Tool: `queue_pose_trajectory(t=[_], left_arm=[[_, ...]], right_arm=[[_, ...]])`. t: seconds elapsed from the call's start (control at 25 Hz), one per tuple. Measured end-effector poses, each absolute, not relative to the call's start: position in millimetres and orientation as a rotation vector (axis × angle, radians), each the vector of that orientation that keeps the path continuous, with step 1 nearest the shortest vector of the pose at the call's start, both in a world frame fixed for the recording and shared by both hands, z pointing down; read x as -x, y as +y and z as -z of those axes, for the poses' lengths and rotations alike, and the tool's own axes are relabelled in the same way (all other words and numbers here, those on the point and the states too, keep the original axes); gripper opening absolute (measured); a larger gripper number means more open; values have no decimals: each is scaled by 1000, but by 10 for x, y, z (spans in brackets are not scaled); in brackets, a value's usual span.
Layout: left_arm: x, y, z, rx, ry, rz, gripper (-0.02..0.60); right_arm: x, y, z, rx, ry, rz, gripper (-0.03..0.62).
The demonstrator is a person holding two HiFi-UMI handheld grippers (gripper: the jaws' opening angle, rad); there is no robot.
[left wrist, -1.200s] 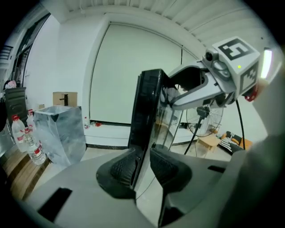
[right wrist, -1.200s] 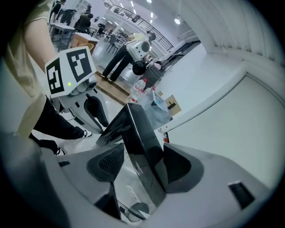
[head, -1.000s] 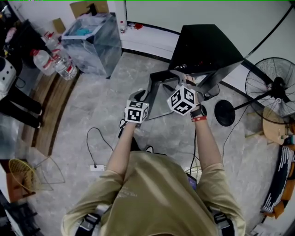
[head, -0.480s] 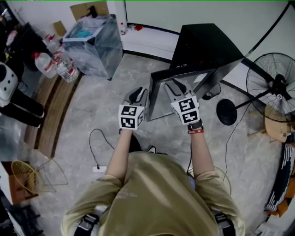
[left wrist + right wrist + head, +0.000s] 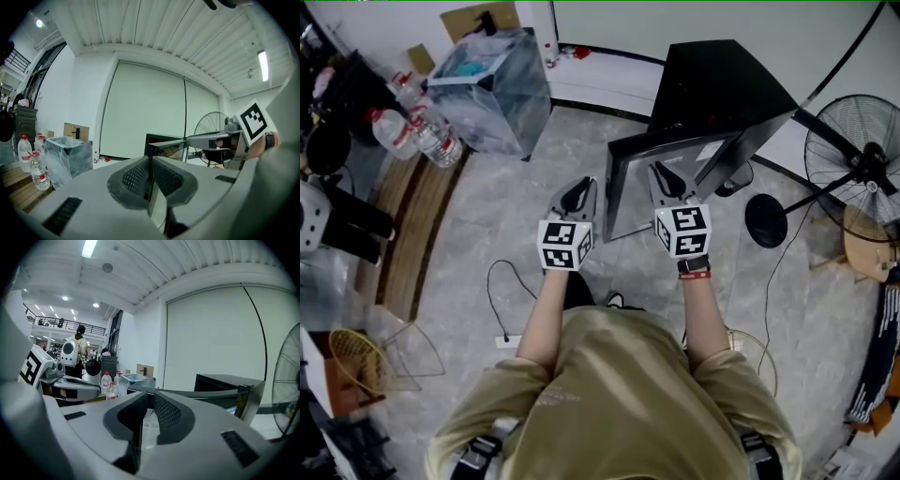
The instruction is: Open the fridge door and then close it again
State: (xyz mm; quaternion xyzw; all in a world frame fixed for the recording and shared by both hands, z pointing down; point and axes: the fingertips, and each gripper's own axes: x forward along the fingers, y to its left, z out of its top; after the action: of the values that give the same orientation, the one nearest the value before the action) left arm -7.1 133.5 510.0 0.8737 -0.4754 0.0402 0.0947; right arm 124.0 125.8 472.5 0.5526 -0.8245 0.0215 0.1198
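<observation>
While both pairs of jaws are closing, the left gripper (image 5: 151, 161) has its ribbed pads all but pressed together with nothing between them. The right gripper (image 5: 146, 398) shows only a thin slit between its pads and is likewise empty. Each is held out roughly level in front of the person, marker cubes uppermost, the two side by side and apart.

Just ahead of the right gripper's tips stands the fridge door (image 5: 633, 202), swung wide from its cabinet so that a grey face looks toward the person. Its top edge runs across right beyond those jaws, and a printed label on it shows through the slit. Whether the tips touch the door cannot be told. The left gripper sits just to the left of the door's free edge, clear of it.

Behind the door, farther ahead of the right gripper, is the black fridge (image 5: 722, 84) itself, a low cabinet against the white wall. Off to the right gripper's right, beyond the fridge, a standing fan (image 5: 853, 173) rests on its round base. Ahead and to the left of the left gripper, a clear bin (image 5: 487, 89) lined with plastic stands by the wall. Water bottles (image 5: 417, 131) stand farther left of it, beside a wooden strip. A thin black cable (image 5: 492, 300) lies on the marbled floor below the left forearm.
</observation>
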Motion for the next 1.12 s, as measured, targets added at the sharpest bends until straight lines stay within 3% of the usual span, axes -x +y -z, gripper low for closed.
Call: queue_pose_trajectory(t=[0.52, 0.92, 1.12], left_arm=[[-48, 1350, -5461, -2570, -1312, -198, 48], [-199, 1274, -6007, -2518, -1187, -334, 146], [-317, 1201, -6289, -2482, -1150, -419, 176]], right_arm=[[-1144, 1086, -4723, -1392, -2354, 100, 89], [-864, 915, -4910, -892, -2179, 397, 234], [-861, 789, -4997, -748, -2062, 512, 264]])
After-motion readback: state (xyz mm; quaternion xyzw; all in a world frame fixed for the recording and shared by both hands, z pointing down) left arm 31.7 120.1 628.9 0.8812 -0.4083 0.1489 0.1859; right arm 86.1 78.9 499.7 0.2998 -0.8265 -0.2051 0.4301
